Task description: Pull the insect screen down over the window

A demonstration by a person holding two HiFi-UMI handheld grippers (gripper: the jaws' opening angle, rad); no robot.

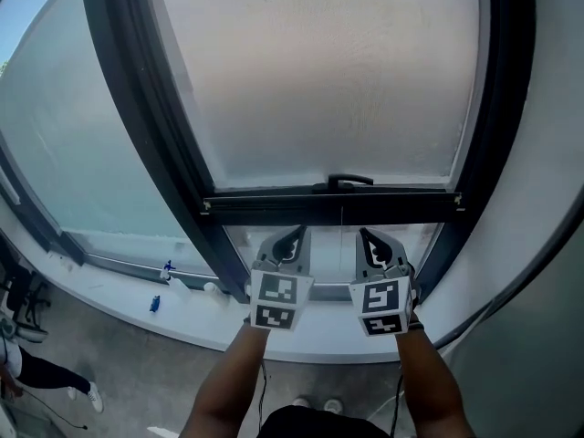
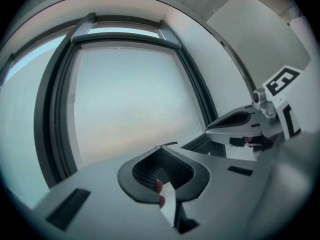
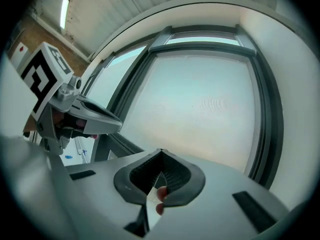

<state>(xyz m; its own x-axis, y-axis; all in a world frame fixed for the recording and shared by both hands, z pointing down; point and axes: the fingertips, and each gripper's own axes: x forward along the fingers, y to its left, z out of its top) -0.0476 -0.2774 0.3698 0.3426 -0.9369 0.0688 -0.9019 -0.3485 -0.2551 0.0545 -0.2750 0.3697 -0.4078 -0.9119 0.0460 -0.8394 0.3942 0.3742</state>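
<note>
The insect screen (image 1: 319, 71) hangs over most of the window, a pale, hazy mesh inside the dark window frame (image 1: 137, 108). Its dark bottom bar (image 1: 274, 206) runs straight across, low in the opening, with a small black handle (image 1: 351, 181) on its top edge. Beneath the bar a shallow strip of the window is uncovered, down to the white sill (image 1: 319, 340).

Both tools are held side by side just below that bar, close to it, though I cannot tell whether they touch it. The left hand-held gripper (image 1: 294, 235) has its jaws pressed together at the tips with nothing between them, which its own view confirms (image 2: 161, 147). The right hand-held gripper (image 1: 368, 237) is pinched together the same way and is just as empty (image 3: 160, 150). A thin line, perhaps a cord, drops from the bar into the gap between them. Each tool shows in the other's view, level and alongside.

Nothing stands between the tools and the bar. To the left, a second pane (image 1: 73, 153) slants away in its own frame. Two small blue things (image 1: 155, 302) lie on the ledge below it, well apart from the tools. At the lower left corner, someone's legs and a white shoe (image 1: 94, 398) show on the floor (image 1: 137, 372).
</note>
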